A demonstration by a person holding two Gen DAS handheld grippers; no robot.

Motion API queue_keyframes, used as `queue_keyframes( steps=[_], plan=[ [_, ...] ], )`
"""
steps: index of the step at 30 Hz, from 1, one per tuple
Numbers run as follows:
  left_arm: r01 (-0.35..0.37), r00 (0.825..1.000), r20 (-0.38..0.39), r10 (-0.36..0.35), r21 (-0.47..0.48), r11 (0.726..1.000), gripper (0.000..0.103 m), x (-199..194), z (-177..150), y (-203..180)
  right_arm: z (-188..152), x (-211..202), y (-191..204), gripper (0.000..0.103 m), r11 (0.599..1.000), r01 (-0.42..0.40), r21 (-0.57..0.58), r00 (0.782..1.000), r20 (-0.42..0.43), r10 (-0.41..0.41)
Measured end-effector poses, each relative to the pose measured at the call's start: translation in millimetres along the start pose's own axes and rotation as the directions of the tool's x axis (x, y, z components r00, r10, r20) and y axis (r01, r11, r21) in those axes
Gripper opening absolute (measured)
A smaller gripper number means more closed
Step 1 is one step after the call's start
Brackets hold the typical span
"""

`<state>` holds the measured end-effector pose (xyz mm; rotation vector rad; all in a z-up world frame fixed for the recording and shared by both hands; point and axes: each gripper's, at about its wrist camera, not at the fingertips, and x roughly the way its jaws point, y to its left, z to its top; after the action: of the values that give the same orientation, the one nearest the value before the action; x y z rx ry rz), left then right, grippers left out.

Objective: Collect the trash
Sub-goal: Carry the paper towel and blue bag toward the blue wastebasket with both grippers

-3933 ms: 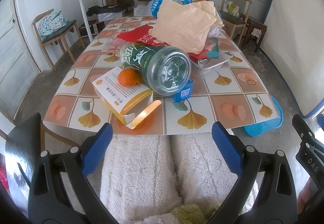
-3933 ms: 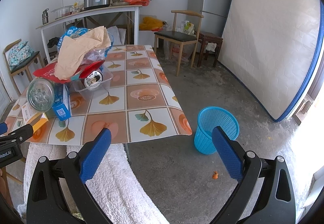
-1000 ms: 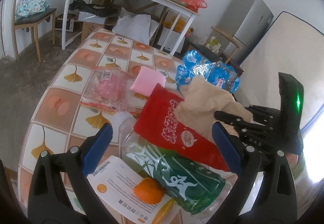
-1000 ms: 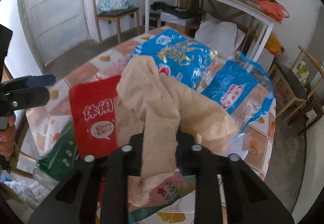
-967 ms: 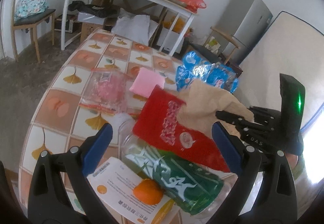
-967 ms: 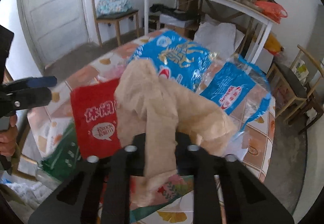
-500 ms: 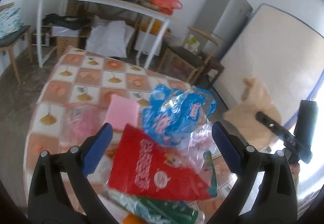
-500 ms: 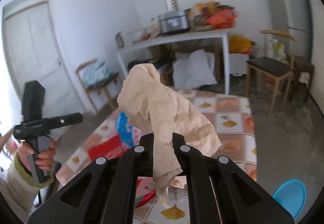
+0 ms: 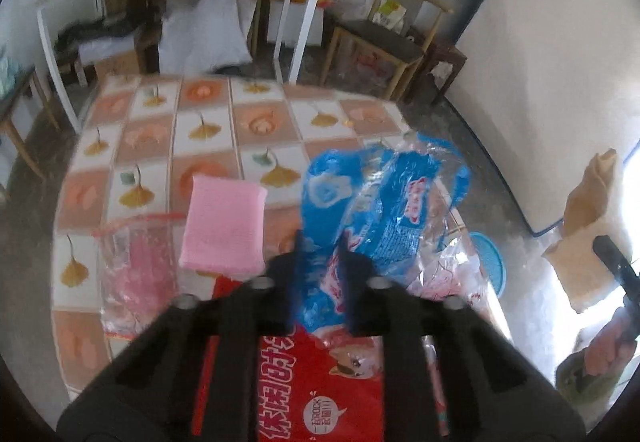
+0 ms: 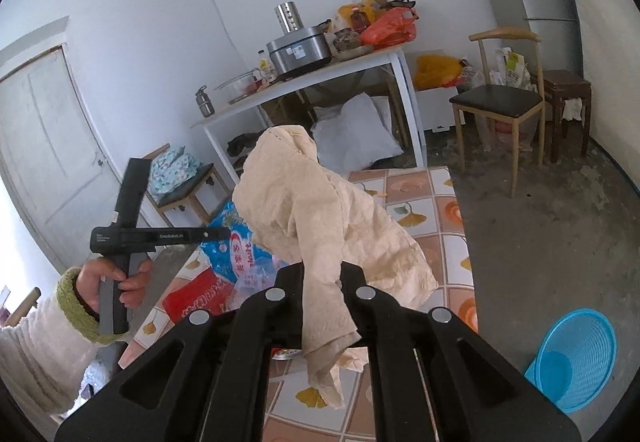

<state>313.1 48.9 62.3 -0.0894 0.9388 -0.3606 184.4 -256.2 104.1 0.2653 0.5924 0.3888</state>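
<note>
Bin (image 10: 572, 358) is standing on the floor off the tabletop's (image 10: 448, 242) right edge, below the right hand-held gripper (image 10: 322, 278), which is clamping the crumpled paper (image 10: 320, 210); the left hand-held gripper (image 9: 322, 262) is pinching the blue wrapper (image 9: 384, 210).

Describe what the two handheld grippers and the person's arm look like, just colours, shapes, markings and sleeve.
Both the left gripper and the right gripper are matte black, with angular linkage arms joined by round silver pivots. The left gripper's fingers look dark blue. Seen from the right wrist, the left gripper's body bears small white lettering, too small to read. The left hand wears a fluffy white sleeve with a green cuff.

Crinkled matt paper towel (image 10: 320, 210); glossy plastic blue bag (image 9: 384, 210).
</note>
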Motion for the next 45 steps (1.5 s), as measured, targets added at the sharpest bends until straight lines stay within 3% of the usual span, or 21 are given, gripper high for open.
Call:
queue_keyframes(
  steps=[5, 8, 12, 16, 18, 26, 31, 37, 40, 45],
  plan=[
    [-0.070, 0.991, 0.119, 0.063, 0.060, 0.996, 0.001, -25.2, 0.6, -21.9, -5.1, -9.4, -4.8, 0.006, 1.000, -0.002, 0.018, 1.000, 0.006, 0.002],
    [-0.141, 0.973, 0.195, 0.123, 0.081, 0.987, 0.000, -41.0, 1.0, -34.5, -9.1, -18.7, -4.7, 0.006, 1.000, 0.000, 0.018, 1.000, 0.013, 0.000],
    [-0.240, 0.925, 0.324, 0.196, 0.099, 0.966, 0.000, -69.4, -2.2, -52.0, -13.6, -32.1, -8.0, 0.006, 1.000, 0.003, 0.031, 1.000, 0.026, -0.004],
    [-0.276, 0.879, 0.425, 0.216, 0.083, 0.958, 0.000, -96.6, -3.0, -64.8, -18.9, -45.8, -12.5, 0.006, 0.999, 0.012, 0.039, 0.999, 0.043, -0.013],
    [-0.276, 0.860, 0.464, 0.214, 0.069, 0.959, 0.000, -111.2, -2.4, -69.9, -23.2, -55.5, -16.2, 0.006, 0.999, 0.016, 0.048, 0.998, 0.059, -0.019],
    [-0.178, 0.841, 0.533, 0.094, 0.109, 0.978, 0.000, -160.4, -8.8, -115.7, -47.2, -103.0, -39.0, 0.006, 0.992, 0.044, 0.121, 0.988, 0.144, -0.061],
    [-0.049, 0.866, 0.496, -0.058, 0.201, 0.978, 0.000, -167.5, -19.4, -169.4, -70.6, -144.9, -64.2, 0.006, 0.978, 0.091, 0.185, 0.972, 0.196, -0.128],
    [0.163, 0.896, 0.350, -0.275, 0.316, 0.935, 0.000, -135.0, -33.4, -252.3, -107.2, -191.3, -100.7, 0.006, 0.945, 0.169, 0.281, 0.947, 0.221, -0.235],
    [0.286, 0.897, 0.236, -0.374, 0.335, 0.898, 0.000, -103.4, -35.5, -294.7, -127.7, -213.7, -122.0, 0.006, 0.914, 0.216, 0.343, 0.929, 0.217, -0.300],
    [0.471, 0.871, 0.000, -0.491, 0.287, 0.834, 0.000, -25.9, -37.3, -361.1, -154.7, -237.2, -156.3, 0.006, 0.856, 0.276, 0.437, 0.900, 0.196, -0.390]
  ],
)
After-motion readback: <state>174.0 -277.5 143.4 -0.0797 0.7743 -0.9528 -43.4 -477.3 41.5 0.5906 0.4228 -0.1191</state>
